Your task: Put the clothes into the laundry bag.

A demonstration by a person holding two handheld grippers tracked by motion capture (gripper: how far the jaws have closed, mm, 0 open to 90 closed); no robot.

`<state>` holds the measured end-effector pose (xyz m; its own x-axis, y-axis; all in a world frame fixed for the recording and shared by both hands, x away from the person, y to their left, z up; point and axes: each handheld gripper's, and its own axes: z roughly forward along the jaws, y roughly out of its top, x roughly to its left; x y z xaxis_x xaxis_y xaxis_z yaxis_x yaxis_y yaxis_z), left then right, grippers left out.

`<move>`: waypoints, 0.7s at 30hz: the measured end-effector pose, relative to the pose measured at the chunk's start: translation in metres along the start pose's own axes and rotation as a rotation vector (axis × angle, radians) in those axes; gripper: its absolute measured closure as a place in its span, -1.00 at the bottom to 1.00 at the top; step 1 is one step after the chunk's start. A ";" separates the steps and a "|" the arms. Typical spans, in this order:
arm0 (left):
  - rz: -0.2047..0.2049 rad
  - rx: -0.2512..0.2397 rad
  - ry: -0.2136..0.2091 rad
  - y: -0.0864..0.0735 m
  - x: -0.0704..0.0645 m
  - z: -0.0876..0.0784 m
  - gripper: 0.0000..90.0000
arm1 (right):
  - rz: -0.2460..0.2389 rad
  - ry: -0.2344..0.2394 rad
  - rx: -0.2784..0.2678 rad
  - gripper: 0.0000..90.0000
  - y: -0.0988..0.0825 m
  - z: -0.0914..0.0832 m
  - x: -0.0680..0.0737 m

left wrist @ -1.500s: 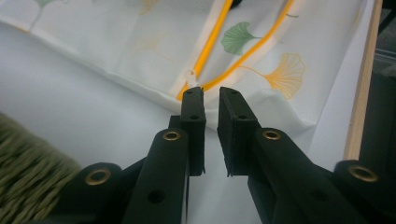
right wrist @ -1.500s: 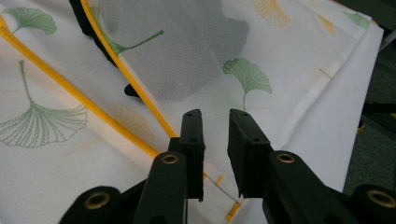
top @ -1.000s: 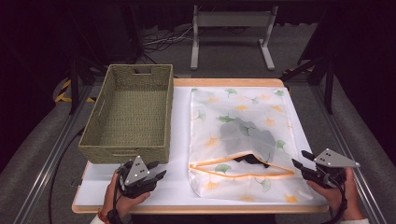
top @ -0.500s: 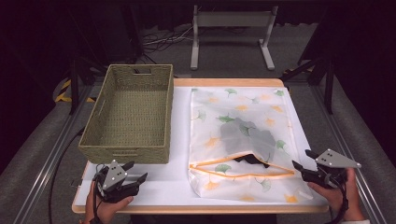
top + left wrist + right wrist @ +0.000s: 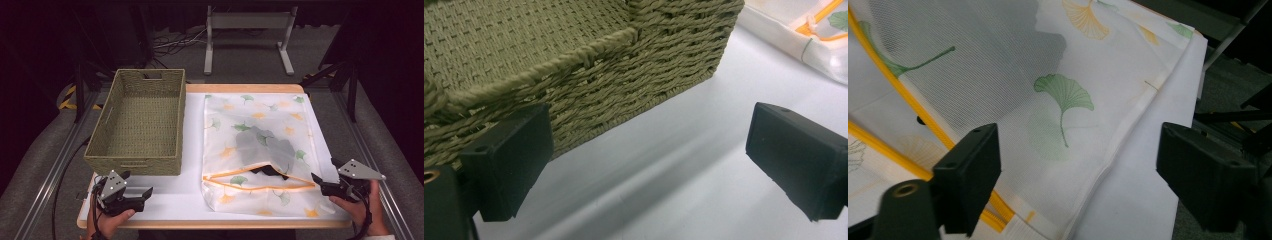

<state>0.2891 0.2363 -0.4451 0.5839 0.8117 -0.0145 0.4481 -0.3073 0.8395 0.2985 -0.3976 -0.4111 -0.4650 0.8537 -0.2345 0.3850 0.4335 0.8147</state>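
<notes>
A dark room surrounds a white table [image 5: 175, 195] with a wooden edge; a grey metal stand [image 5: 248, 35] stands on the floor beyond it at the top centre of the high view, with cables beside it. On the left half of the table sits a green woven basket [image 5: 137, 125], with no contents visible. To its right, filling the centre and right of the tabletop, lies a white mesh laundry bag [image 5: 260, 150] printed with green and yellow ginkgo leaves. Its yellow zipper [image 5: 260, 175] runs across the lower part and gapes open, and a dark garment [image 5: 265, 147] shows through the mesh and at the opening.

At the lower left of the high view, the left gripper [image 5: 142, 194] is held in a hand [image 5: 107, 220] just in front of the basket's near wall. In the left gripper view its jaws stand wide apart and hold nothing, with the basket's corner [image 5: 634, 35] just beyond them.

At the lower right, the right gripper [image 5: 320, 185] is held in the other hand [image 5: 360, 210] at the bag's right edge. In the right gripper view its jaws are spread wide and empty, hovering over the bag's hem [image 5: 1128, 125] and a green leaf print [image 5: 1063, 95].
</notes>
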 end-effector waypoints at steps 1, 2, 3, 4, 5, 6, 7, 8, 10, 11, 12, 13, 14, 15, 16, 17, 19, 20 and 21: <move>0.007 0.002 0.003 -0.001 0.000 0.000 -0.87 | 0.004 0.004 -0.002 -0.64 -0.001 0.001 -0.001; 0.014 0.003 0.006 -0.001 0.000 0.001 -0.88 | 0.012 0.006 -0.004 -0.67 -0.001 0.002 -0.001; 0.024 0.006 0.018 -0.001 0.000 0.001 -0.88 | 0.022 0.009 -0.007 -0.69 -0.002 0.003 -0.002; 0.033 0.004 0.021 -0.001 0.001 0.001 -0.88 | 0.030 0.014 -0.007 -0.69 -0.003 0.004 -0.004; 0.043 0.000 0.019 -0.002 0.001 0.001 -0.88 | 0.037 0.016 -0.009 -0.69 -0.003 0.005 -0.005; 0.048 -0.003 0.023 -0.002 0.001 0.001 -0.88 | 0.042 0.014 -0.014 -0.69 -0.003 0.006 -0.006; 0.056 -0.005 0.029 -0.002 0.001 0.001 -0.88 | 0.052 0.013 -0.017 -0.69 -0.004 0.006 -0.007; 0.056 -0.005 0.029 -0.002 0.001 0.001 -0.88 | 0.052 0.013 -0.017 -0.69 -0.004 0.006 -0.007; 0.057 -0.009 0.035 -0.002 0.002 0.000 -0.88 | 0.060 -0.006 -0.012 -0.69 -0.003 0.007 -0.008; 0.047 -0.014 0.036 -0.003 0.002 -0.001 -0.88 | 0.062 -0.006 -0.013 -0.69 -0.002 0.008 -0.007; 0.048 -0.020 0.036 -0.003 0.002 -0.002 -0.88 | 0.062 -0.002 -0.011 -0.68 -0.002 0.008 -0.007; 0.048 -0.020 0.036 -0.003 0.002 -0.002 -0.88 | 0.062 -0.002 -0.011 -0.68 -0.002 0.008 -0.007; 0.047 -0.019 0.038 -0.004 0.003 -0.002 -0.88 | 0.057 0.002 -0.006 -0.68 -0.001 0.009 -0.005; 0.047 -0.020 0.035 -0.004 0.003 -0.002 -0.88 | 0.049 0.002 -0.002 -0.68 -0.001 0.010 -0.003; 0.046 -0.018 0.033 -0.004 0.004 -0.003 -0.88 | 0.040 0.005 0.001 -0.68 0.000 0.010 -0.002; 0.042 -0.023 0.032 -0.005 0.004 -0.003 -0.88 | 0.038 0.006 0.002 -0.68 0.000 0.010 0.000; 0.037 -0.032 0.033 -0.005 0.004 -0.004 -0.88 | 0.035 0.008 0.005 -0.68 0.000 0.011 0.001; 0.037 -0.034 0.031 -0.005 0.004 -0.005 -0.89 | 0.035 0.007 0.008 -0.68 0.000 0.011 0.002; 0.033 -0.034 0.030 -0.005 0.004 -0.005 -0.90 | 0.034 0.005 0.012 -0.68 0.000 0.012 0.003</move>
<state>0.2855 0.2436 -0.4465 0.5775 0.8159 0.0290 0.4055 -0.3175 0.8572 0.3065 -0.3917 -0.4175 -0.4558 0.8663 -0.2043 0.4101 0.4082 0.8156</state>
